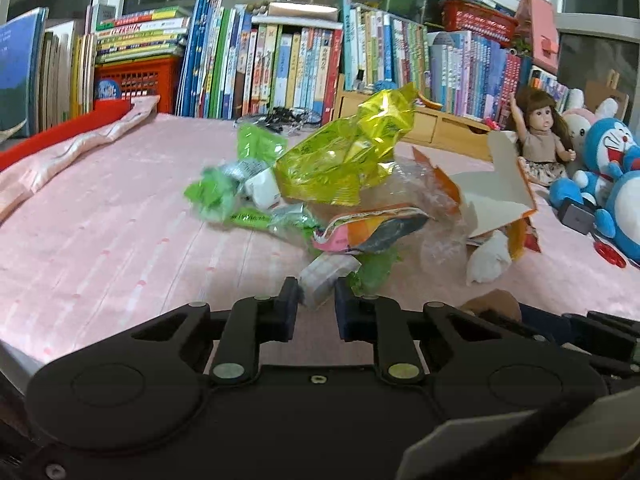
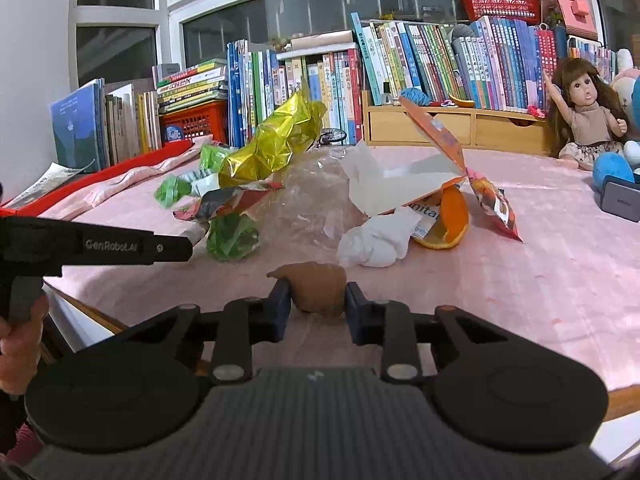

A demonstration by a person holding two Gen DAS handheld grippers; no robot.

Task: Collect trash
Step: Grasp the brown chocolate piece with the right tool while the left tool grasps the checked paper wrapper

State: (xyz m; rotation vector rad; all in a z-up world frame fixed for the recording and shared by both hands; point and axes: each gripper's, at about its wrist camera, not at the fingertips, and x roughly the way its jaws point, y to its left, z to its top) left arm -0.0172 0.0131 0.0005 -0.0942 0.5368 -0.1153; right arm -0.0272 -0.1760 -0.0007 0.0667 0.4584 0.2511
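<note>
Lying on the pink striped cloth (image 2: 520,300) is one heap of trash: one crinkled yellow foil wrapper (image 2: 276,140), one torn orange carton (image 2: 424,172), one crumpled white tissue (image 2: 376,242) and several green wrappers (image 2: 232,236).

Closing narrowly, the left gripper (image 1: 316,300) is pinching one small white packet (image 1: 324,276) at the heap's 6 o'clock edge.

The right gripper (image 2: 318,300) is clamping one soft brown lump (image 2: 316,284) at the tissue's 7 o'clock.

Open cloth is lying at 3 o'clock; one doll (image 2: 584,116) is sitting at 2 o'clock.
</note>
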